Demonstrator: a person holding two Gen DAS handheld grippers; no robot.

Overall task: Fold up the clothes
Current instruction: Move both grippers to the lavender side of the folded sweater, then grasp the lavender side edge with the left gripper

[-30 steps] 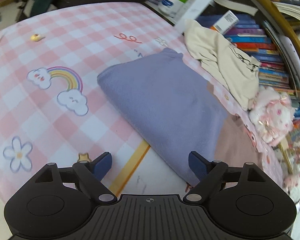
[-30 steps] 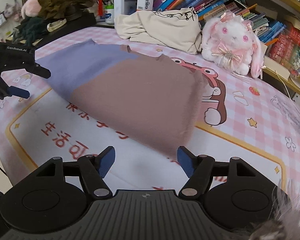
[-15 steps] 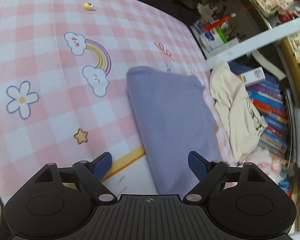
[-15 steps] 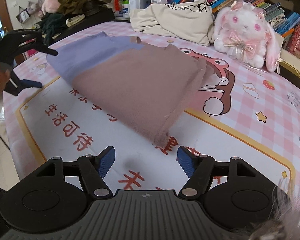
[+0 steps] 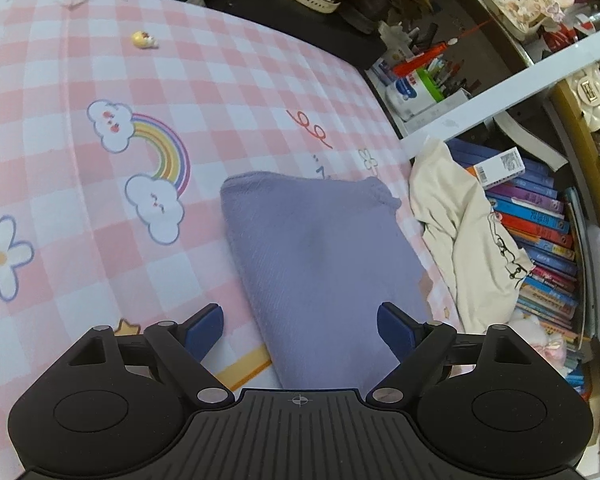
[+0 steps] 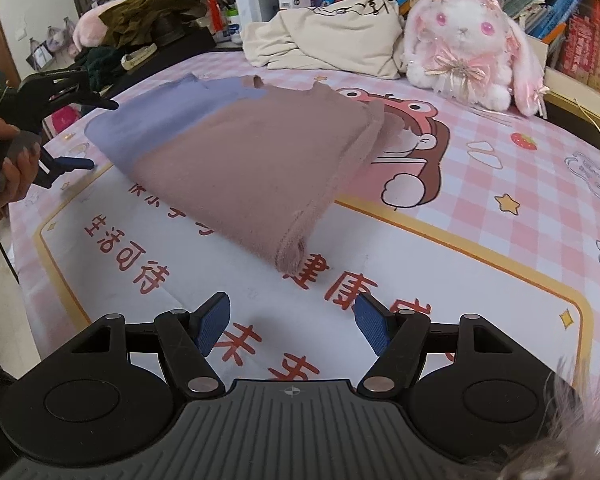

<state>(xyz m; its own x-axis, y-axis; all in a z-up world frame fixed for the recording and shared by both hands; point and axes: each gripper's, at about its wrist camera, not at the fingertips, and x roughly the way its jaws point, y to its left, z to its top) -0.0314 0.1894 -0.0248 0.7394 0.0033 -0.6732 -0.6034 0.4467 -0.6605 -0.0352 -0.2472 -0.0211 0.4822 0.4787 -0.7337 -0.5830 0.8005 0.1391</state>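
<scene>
Lilac garment (image 5: 320, 256) reveals its brown half (image 6: 252, 168) only rightward.

In the left wrist view the near end of the purple folded garment (image 5: 320, 264) disappears under the left gripper (image 5: 300, 330) body. The plush rabbit (image 5: 540, 340) at far right is a blur beside the cream garment (image 5: 464, 240). In the right wrist view, blurred pale fluff (image 6: 572, 420) runs off the near right corner.
</scene>
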